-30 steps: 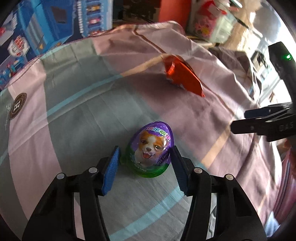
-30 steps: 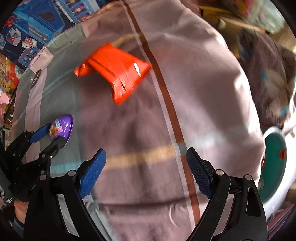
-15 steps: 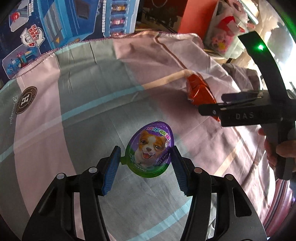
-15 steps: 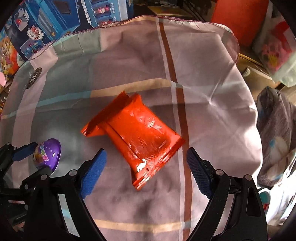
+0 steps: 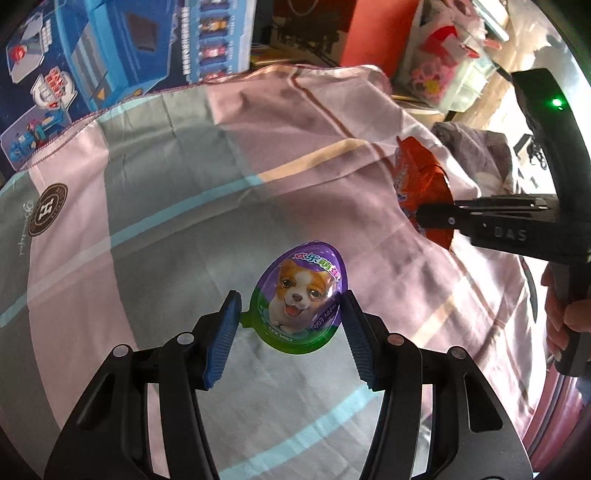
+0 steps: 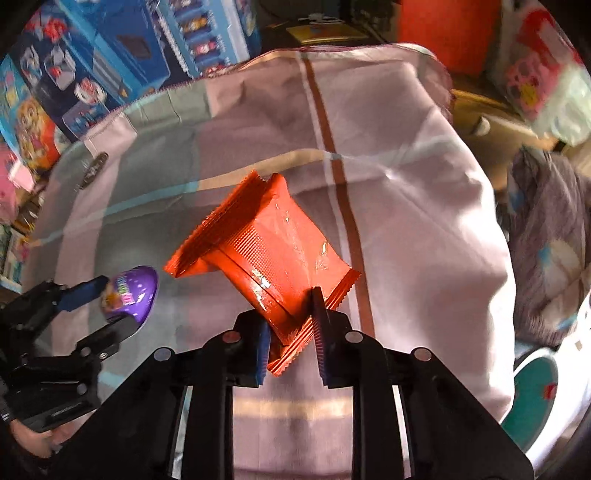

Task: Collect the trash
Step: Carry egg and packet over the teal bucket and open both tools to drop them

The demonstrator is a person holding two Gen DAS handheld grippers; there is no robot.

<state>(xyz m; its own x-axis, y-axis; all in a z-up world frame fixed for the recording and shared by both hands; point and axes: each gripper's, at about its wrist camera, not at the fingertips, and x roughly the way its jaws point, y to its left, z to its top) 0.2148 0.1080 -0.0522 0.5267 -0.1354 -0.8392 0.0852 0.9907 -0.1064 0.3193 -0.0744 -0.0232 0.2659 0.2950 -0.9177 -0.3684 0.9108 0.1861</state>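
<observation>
My left gripper [image 5: 291, 306] is shut on a purple egg-shaped package [image 5: 301, 295] with a puppy picture, held above the striped cloth [image 5: 155, 192]. My right gripper [image 6: 290, 314] is shut on the near end of an orange-red snack wrapper [image 6: 269, 251], which sticks out forward over the cloth [image 6: 406, 184]. The right gripper [image 5: 436, 216] and the wrapper [image 5: 417, 177] also show at the right of the left wrist view. The left gripper [image 6: 107, 306] with the egg [image 6: 131, 295] shows at the left of the right wrist view.
Blue toy boxes [image 5: 110, 48] stand beyond the cloth's far edge. A red box [image 6: 439, 33] and a plastic bag of items [image 5: 443, 62] are at the back right. A grey blanket [image 6: 546, 251] and a white and teal round object [image 6: 535, 398] lie to the right.
My right gripper has moved in on the orange-red wrapper and closed on its near end. My left gripper keeps the egg and has lifted it a little.
</observation>
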